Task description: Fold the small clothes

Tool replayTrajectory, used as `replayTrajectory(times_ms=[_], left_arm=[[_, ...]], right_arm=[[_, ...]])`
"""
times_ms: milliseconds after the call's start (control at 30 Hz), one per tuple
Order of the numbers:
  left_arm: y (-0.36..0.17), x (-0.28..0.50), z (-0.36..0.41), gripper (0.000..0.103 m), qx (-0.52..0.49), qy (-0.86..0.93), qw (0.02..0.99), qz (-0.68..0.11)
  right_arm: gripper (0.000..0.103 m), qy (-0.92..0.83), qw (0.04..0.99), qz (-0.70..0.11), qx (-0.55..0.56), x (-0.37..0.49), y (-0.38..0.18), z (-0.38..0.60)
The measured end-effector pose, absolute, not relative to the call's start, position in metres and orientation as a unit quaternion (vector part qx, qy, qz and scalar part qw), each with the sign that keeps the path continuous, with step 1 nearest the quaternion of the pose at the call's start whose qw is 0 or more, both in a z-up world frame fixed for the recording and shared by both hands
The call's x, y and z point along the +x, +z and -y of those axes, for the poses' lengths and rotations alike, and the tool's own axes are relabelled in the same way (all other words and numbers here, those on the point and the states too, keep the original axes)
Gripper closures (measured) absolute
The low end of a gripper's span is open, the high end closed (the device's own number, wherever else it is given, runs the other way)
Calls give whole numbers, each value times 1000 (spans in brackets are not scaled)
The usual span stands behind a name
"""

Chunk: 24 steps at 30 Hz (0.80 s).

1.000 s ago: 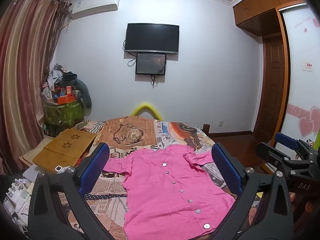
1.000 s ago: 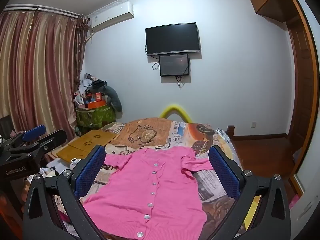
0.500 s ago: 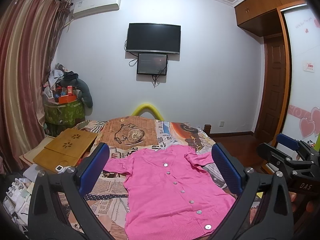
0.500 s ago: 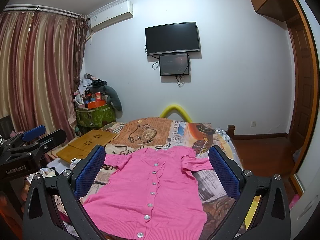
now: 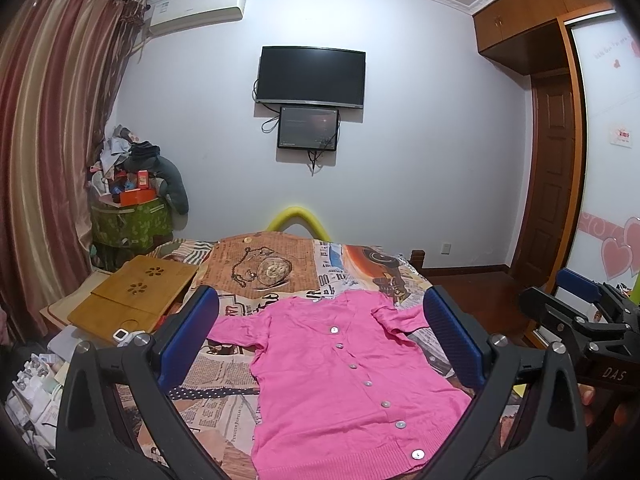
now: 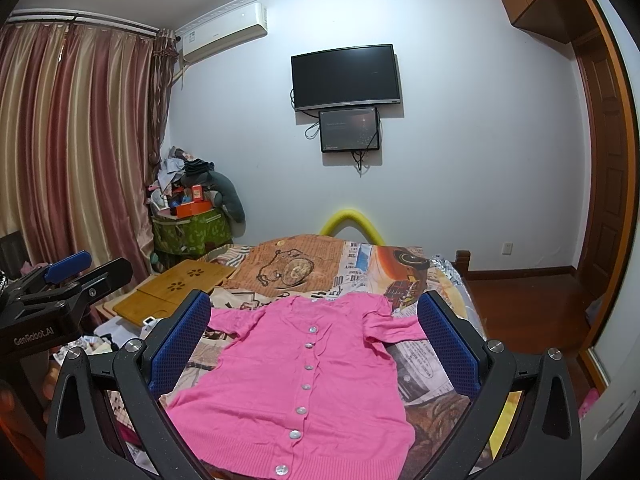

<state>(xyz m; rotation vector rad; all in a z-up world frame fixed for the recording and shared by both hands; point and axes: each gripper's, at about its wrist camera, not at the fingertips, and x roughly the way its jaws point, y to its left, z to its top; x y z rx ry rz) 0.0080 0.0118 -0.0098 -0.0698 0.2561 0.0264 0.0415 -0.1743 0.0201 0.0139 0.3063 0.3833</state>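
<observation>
Bedroom, bed (image 5: 224,376) under a newspaper-print cover, pink cardigan (image 5: 340,380) spread flat on it, buttoned, front up, sleeves out.

No fold made yet, by the look of it: whole job still ahead, sleeves and body alike. Left gripper (image 5: 320,344) spread wide above the hem, pinching nothing; right gripper (image 6: 316,346) likewise spread and bare, clear of the cloth. Green bin (image 5: 128,224) in the far left corner, heaped over the rim with clothes and an orange box; contents otherwise too small to tell. Wooden tray (image 5: 136,300) beside the bed.
</observation>
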Motion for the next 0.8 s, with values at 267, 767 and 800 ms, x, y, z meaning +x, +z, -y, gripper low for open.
replayTrajectory(times_ms=[267, 767, 800], left_arm=[[-10, 7, -12, 0, -33, 16, 991, -126], [-10, 4, -12, 0, -31, 20, 991, -125], [-10, 5, -11, 0, -31, 20, 991, -125]], right_arm=[[0, 191, 970, -152, 7, 43, 20, 173], [0, 193, 969, -155, 7, 41, 19, 172], [0, 193, 969, -155, 7, 40, 19, 172]])
